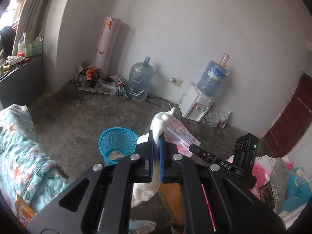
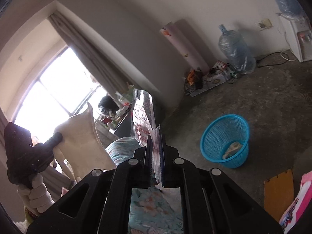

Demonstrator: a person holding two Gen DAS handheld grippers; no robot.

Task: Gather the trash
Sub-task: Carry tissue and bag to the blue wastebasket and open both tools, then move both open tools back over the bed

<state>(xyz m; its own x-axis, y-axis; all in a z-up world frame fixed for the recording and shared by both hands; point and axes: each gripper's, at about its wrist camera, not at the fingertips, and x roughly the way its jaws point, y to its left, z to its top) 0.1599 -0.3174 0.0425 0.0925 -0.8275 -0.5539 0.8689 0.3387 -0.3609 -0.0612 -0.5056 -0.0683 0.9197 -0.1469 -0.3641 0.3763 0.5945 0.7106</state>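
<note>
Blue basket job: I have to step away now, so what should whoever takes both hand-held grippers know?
Left hand-held gripper: shut on a white cloth-like wad, held up in the air.
Right hand-held gripper: shut on a clear plastic wrapper with red print, also held up in the air.
Blue basket stands on the concrete floor, one crumpled piece already inside.
Left to do: drop both pieces into the basket.
</note>
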